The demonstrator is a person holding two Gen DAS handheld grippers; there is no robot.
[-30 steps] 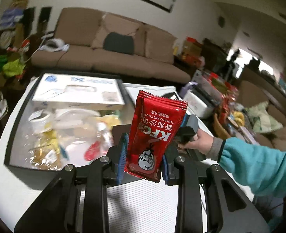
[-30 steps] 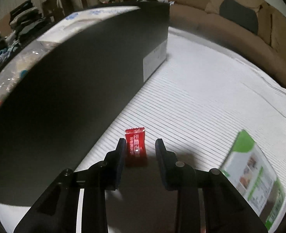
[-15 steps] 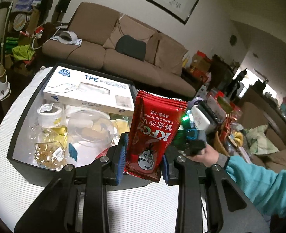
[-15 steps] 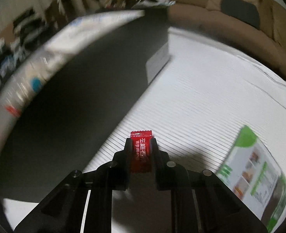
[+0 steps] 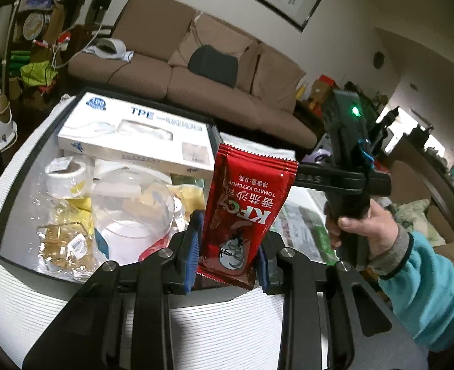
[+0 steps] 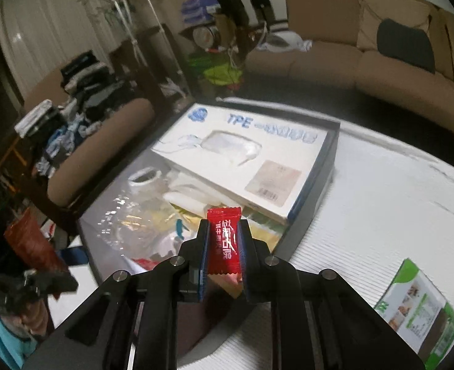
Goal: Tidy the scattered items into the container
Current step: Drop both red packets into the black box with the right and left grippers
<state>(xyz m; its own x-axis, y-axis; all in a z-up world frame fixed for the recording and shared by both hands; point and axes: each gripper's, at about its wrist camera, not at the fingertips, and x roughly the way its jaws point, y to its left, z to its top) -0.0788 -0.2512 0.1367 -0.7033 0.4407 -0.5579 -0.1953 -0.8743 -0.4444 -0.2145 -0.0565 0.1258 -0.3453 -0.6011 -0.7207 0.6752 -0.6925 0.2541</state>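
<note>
The left tongs were closed on a red ketchup packet. The packet was held upright between the blue pads, with its words upside down. It was seen above the near right corner of the black box.

The right tongs were closed on a small red candy. The candy was held upright too, above the near edge of the same box. In the left view, the right tongs were held up at the right in a hand with a blue sleeve.

Many things were already lying in the box. A long white glove box was set along the far side. A roll of white tape was seen at the left, and a clear plastic cup was lying near the middle. Shiny yellow wrappers were seen in the near left part.

The box was placed on a white ribbed tabletop. A green and white packet was left lying on the tabletop, well apart from the box at the right. A brown sofa was seen far behind the tabletop.
</note>
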